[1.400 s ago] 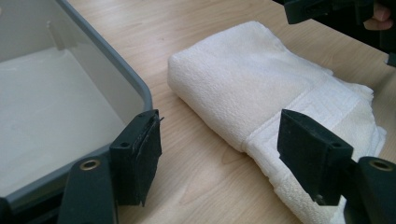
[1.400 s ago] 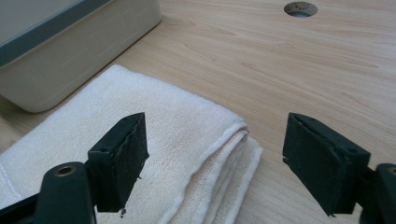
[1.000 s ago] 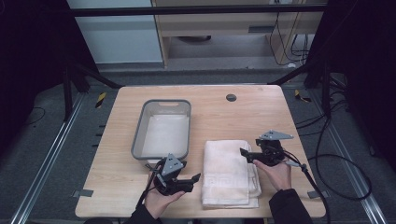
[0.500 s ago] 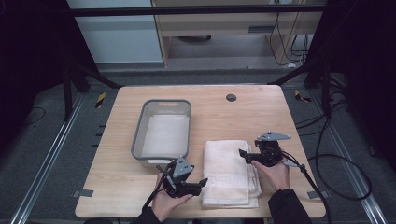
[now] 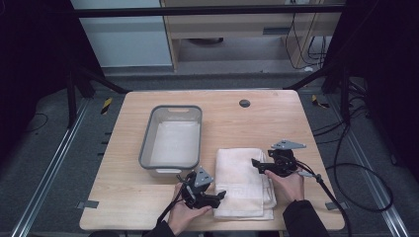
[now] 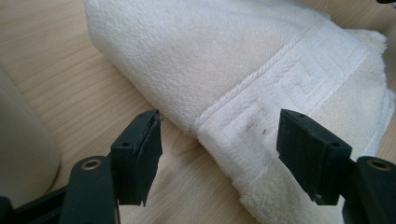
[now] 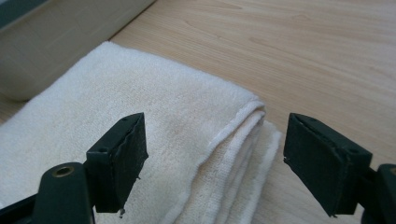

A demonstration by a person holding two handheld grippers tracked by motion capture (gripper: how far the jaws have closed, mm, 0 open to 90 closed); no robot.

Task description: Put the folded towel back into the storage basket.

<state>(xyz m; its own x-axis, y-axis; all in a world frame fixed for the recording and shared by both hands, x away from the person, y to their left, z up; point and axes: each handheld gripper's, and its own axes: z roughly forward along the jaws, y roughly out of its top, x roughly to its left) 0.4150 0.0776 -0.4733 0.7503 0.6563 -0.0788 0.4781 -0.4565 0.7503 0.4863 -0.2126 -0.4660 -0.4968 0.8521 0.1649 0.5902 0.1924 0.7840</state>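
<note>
At six o'clock, the left gripper (image 5: 220, 195) has slid onto the folded towel (image 5: 242, 180), jaws wide; right gripper (image 5: 257, 164) stays, jaws wide.

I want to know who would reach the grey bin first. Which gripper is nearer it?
Left. The left gripper sits just below the grey bin; the right gripper lies across the towel.

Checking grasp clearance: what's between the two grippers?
The folded white towel lies between the left gripper and right gripper, per the high view.
</note>
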